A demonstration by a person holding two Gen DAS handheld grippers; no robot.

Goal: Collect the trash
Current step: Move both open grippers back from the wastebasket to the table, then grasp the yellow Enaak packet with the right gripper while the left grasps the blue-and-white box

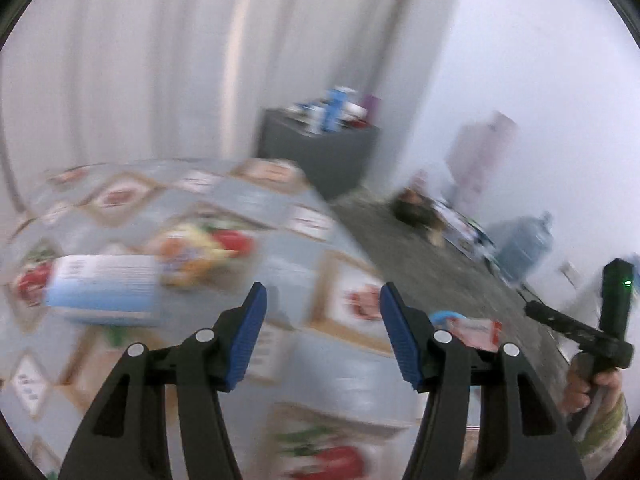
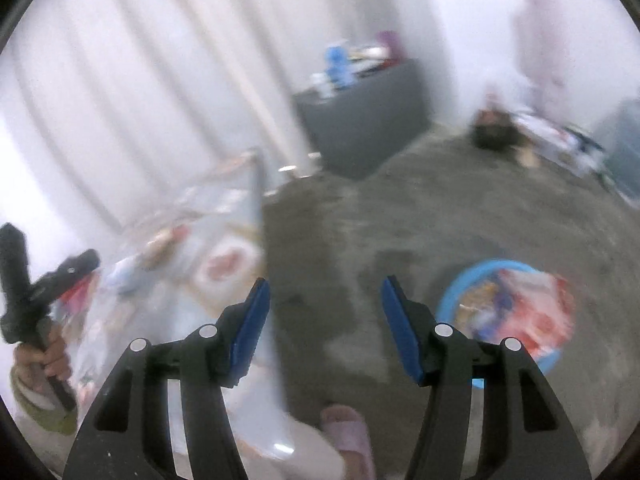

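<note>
Item: our left gripper [image 1: 322,330] and right gripper [image 2: 324,326], jaws apart, nothing between them. Trash: a blue-and-white box [image 1: 106,294] and a bright wrapper [image 1: 200,254] on the patterned table [image 1: 360,392]; more wrappers in the blue bin [image 2: 454,294] on the floor. Risk: everything is blurred, so we may misjudge a grab, knock the box off, or miss the bin.

No readable text anywhere; both views motion-blurred. White-and-blue box [image 1: 105,291], ahead-left of the left tool on the patterned tablecloth [image 1: 280,216], carries lines of print, illegible. Diamond label patches on the cloth show smeared marks only. Packaging in the blue bin [image 2: 506,314], ahead-right of the right tool, has colourful graphics, unreadable.
</note>
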